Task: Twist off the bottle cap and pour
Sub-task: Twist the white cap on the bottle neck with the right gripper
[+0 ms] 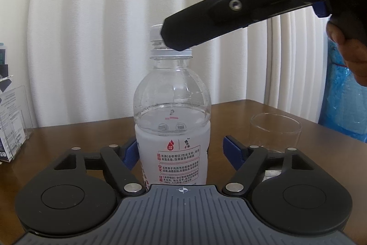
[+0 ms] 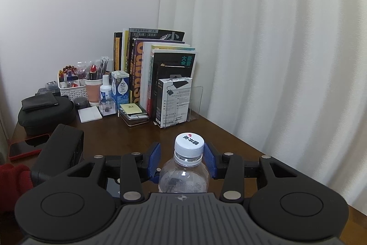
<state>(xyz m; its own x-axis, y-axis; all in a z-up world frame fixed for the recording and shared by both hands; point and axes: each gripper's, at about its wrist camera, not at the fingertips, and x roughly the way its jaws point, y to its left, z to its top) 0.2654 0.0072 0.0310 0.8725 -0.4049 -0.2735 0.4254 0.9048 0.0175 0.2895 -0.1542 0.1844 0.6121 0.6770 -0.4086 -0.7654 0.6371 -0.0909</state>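
Bottle upright on table, cap on. Left gripper spread, right pad clear of label. Right gripper straddles cap, pads not pressing. Glass beside.

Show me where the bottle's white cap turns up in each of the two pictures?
Left wrist view: cap above centre, half hidden behind the right gripper's black finger.
Right wrist view: cap low centre, seen from above, between the blue pads.
Shared landmark: the clear stand on the table.

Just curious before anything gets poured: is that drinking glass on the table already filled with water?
No. The glass beside the bottle looks clear and empty.
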